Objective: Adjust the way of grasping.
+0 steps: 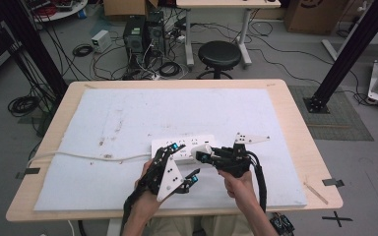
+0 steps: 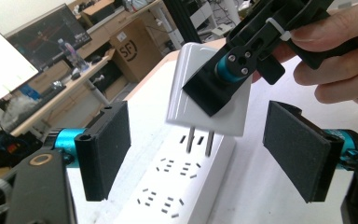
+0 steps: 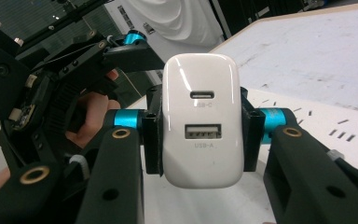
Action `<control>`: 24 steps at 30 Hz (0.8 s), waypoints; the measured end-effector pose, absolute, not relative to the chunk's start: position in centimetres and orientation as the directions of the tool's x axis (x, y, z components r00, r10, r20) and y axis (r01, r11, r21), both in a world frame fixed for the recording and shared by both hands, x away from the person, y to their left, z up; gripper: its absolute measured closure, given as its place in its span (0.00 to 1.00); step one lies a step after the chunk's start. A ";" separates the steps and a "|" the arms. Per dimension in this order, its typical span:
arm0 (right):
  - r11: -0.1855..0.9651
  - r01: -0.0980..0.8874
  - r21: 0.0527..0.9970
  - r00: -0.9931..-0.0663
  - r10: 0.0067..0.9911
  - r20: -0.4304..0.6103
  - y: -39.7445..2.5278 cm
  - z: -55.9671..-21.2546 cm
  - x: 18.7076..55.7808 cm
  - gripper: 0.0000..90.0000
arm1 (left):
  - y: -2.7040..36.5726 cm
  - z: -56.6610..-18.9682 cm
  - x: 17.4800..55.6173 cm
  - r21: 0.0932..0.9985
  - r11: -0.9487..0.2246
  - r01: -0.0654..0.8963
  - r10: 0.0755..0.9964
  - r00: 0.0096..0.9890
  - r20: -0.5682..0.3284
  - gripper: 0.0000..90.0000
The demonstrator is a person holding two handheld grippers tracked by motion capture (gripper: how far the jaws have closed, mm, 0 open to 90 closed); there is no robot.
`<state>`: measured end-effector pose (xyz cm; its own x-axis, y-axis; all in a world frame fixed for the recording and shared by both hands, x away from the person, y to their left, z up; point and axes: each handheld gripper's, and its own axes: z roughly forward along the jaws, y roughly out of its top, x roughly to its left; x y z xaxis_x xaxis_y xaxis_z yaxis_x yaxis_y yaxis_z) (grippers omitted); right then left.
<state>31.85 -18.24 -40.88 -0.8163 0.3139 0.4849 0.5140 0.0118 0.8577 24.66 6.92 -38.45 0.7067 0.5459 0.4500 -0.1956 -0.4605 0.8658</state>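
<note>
The right tool [image 3: 200,135] pinches the white charger [image 3: 201,119] above the power strip [image 2: 177,186]; left tool [image 2: 200,154] spread.

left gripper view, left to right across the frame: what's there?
monitor → left gripper's left pad → USB charger clamped by the right gripper above the power strip → left gripper's right pad

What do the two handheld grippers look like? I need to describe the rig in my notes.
Both are black frames with flat black pads, cyan barrels behind the jaws and brass-coloured pivot rings. The left gripper and the right gripper each carry a white three-cornered plate with black dots. A thick black cable trails from the right one.
</note>
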 end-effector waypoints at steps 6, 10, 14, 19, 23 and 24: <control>0.013 0.480 0.877 -0.828 0.336 0.449 -18.7 -40.8 31.9 0.70 | 9.0 -38.3 25.3 0.904 -0.409 -0.127 0.594 0.715 0.369 0.26; 0.030 0.462 0.887 -0.831 0.365 0.420 -19.1 -40.8 32.0 0.70 | 10.6 -38.5 26.0 0.931 -0.359 -0.064 0.628 0.722 0.292 0.26; 0.040 0.450 0.892 -0.831 0.385 0.401 -19.4 -40.8 32.0 0.70 | 11.1 -38.6 26.2 0.937 -0.345 -0.049 0.635 0.723 0.272 0.26; 0.021 0.457 0.889 -0.824 0.386 0.415 -20.4 -41.0 32.1 0.70 | 14.1 -38.5 26.4 0.958 -0.285 0.018 0.699 0.689 0.194 0.28; 0.016 0.454 0.891 -0.820 0.399 0.411 -20.9 -41.2 32.0 0.70 | 15.1 -38.5 26.2 0.962 -0.273 0.030 0.721 0.668 0.183 0.28; 0.016 0.454 0.891 -0.820 0.399 0.411 -20.9 -41.2 32.0 0.70 | 15.1 -38.5 26.2 0.962 -0.273 0.030 0.721 0.668 0.183 0.28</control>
<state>32.02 -20.90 -41.16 -0.8198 0.3990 0.4109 0.4541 0.0157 0.8908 26.19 15.11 -38.52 0.6682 0.7210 0.1835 0.0301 -0.2726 0.9617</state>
